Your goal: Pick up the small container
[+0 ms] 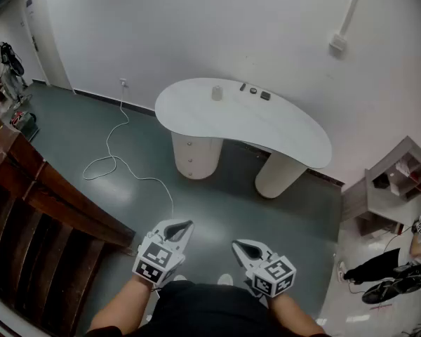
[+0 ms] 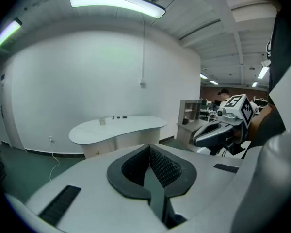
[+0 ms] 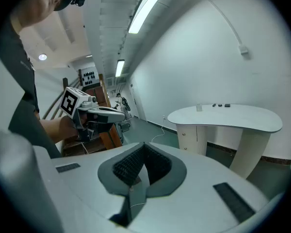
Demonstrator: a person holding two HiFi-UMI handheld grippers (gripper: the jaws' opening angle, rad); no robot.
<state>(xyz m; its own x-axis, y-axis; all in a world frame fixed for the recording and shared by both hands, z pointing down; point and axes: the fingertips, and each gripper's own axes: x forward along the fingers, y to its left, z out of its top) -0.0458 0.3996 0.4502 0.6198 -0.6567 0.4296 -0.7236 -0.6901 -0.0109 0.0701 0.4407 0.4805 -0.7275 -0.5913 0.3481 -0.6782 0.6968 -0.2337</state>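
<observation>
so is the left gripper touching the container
Apart. The head view shows the left gripper far short of the table, with floor between it and the container standing there.

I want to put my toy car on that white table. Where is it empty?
The table is bare all along its near side, from the left end to the right end, in front of the container. It is busier along the back edge, where the container and three small dark things sit close together.
</observation>
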